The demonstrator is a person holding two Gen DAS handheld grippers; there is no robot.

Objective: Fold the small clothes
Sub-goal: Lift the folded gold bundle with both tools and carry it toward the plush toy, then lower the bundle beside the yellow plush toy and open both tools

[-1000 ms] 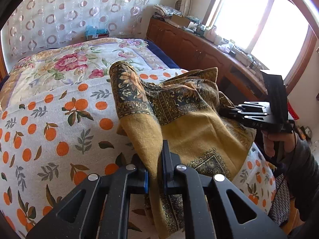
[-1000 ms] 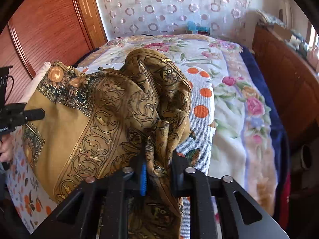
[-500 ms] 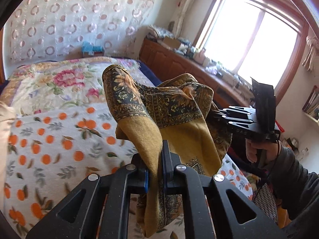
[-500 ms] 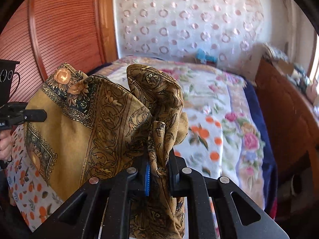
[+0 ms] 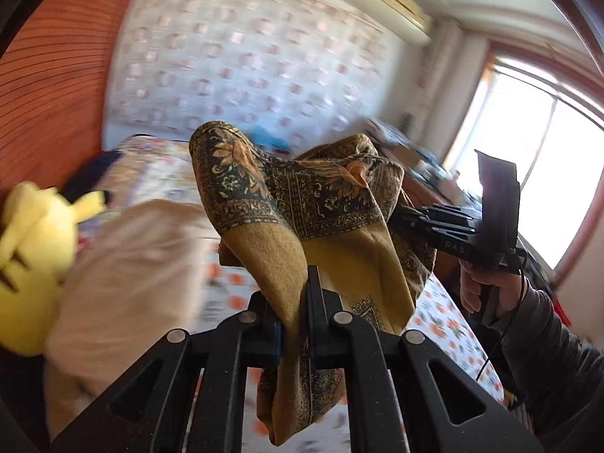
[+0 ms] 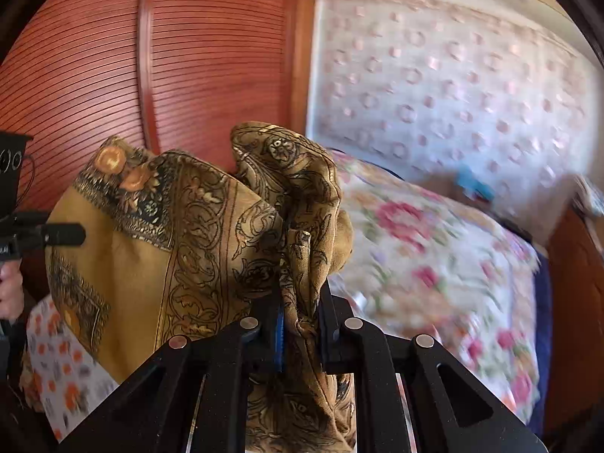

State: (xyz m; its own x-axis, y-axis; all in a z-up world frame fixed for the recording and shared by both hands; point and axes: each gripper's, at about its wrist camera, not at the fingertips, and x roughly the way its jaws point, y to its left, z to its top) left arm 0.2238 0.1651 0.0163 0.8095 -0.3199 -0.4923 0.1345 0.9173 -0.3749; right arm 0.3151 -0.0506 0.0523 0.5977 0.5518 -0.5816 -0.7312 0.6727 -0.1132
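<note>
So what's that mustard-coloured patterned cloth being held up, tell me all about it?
The cloth looks like soft, thin woven fabric, mustard yellow with a dark border of orange flowers and scrollwork. It hangs bunched and draped in the air above the bed, with no part seen resting on it. The left gripper pinches one gathered part, the right gripper another, so it sags between them.

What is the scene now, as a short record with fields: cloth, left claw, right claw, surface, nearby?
cloth: mustard-yellow fabric with dark ornate border, lifted, bunched between both claws
left claw: shut on one cloth edge
right claw: shut on a gathered cloth edge
surface: bed sheet with orange fruit print
nearby: yellow plush toy, beige pillow
</note>
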